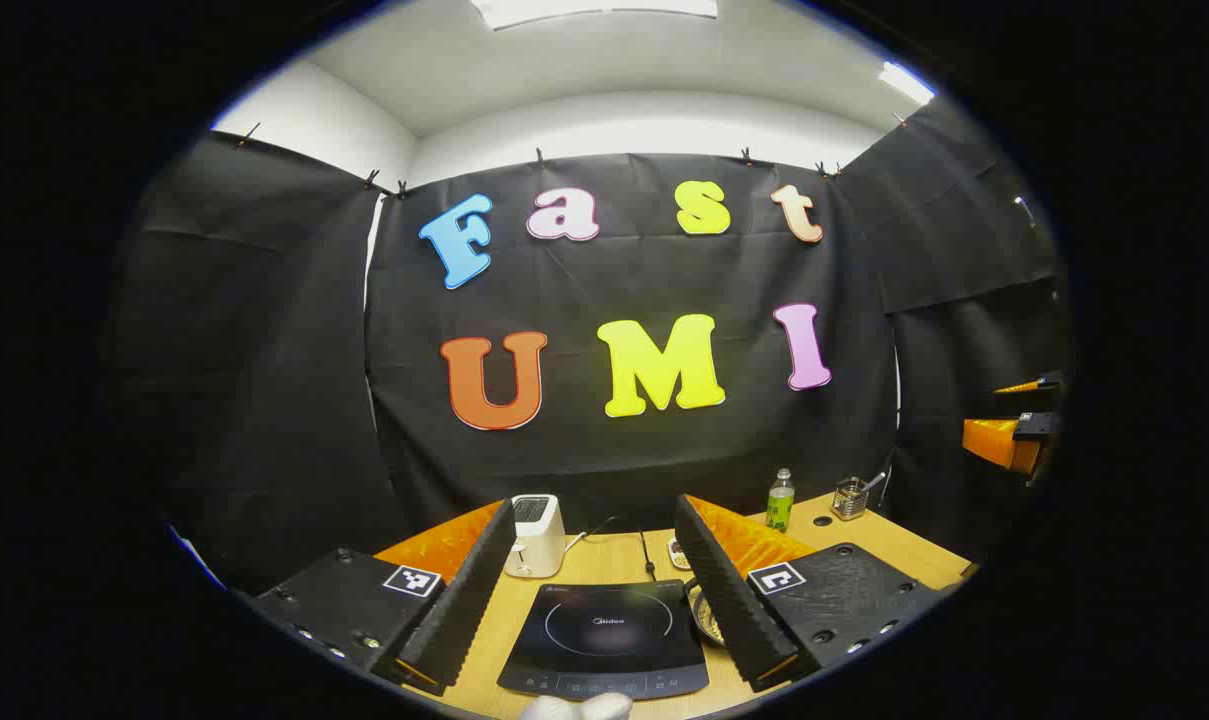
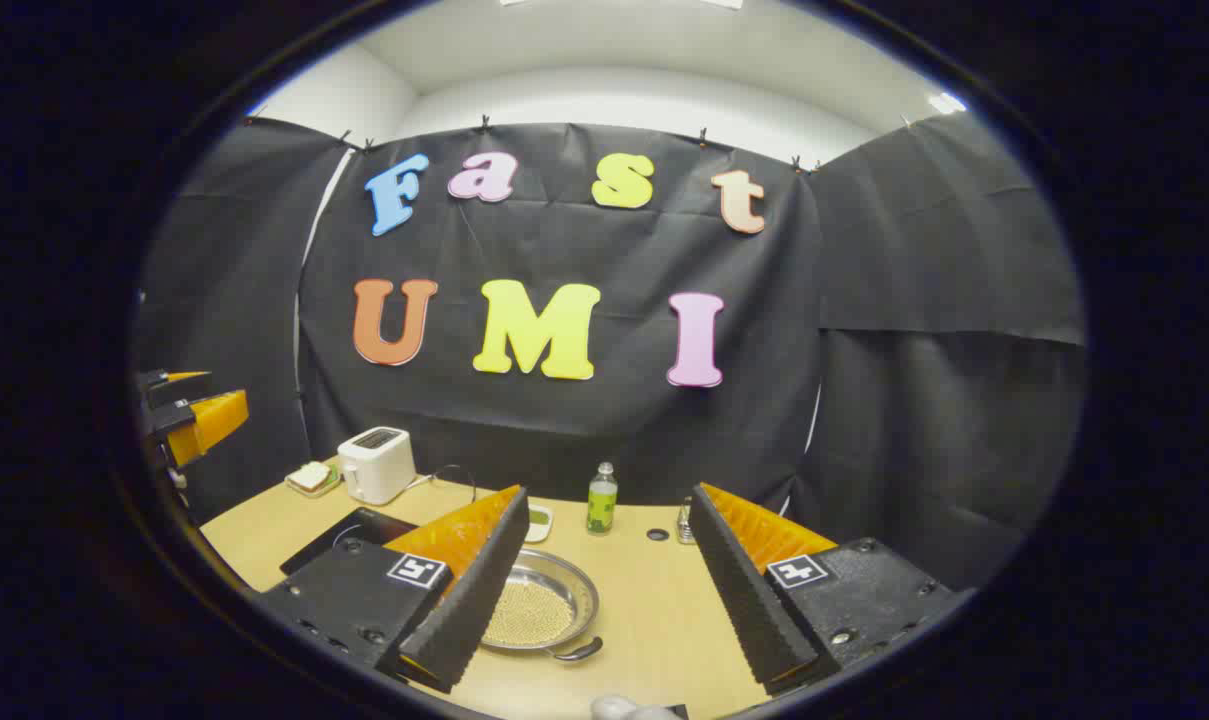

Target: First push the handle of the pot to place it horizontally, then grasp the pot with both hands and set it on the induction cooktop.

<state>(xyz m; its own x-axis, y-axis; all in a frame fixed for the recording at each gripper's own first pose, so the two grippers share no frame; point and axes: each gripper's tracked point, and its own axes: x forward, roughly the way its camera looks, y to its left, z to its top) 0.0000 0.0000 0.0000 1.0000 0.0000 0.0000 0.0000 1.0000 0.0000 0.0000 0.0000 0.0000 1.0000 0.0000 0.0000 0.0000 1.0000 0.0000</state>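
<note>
Silver pot (image 2: 542, 608) sits on the desk (image 2: 654, 600), low betw my right tool (image 2: 604, 590) fingers, nearer the left one, not touching. Its handle (image 2: 576, 652) points toward me. Black cooktop (image 1: 609, 638) lies betw my left tool (image 1: 596, 590) fingers. Both tools are wide open & hold nothing.

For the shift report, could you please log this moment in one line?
left gripper open above cooktop | right gripper open near pot | pot on table, ungrasped
</note>
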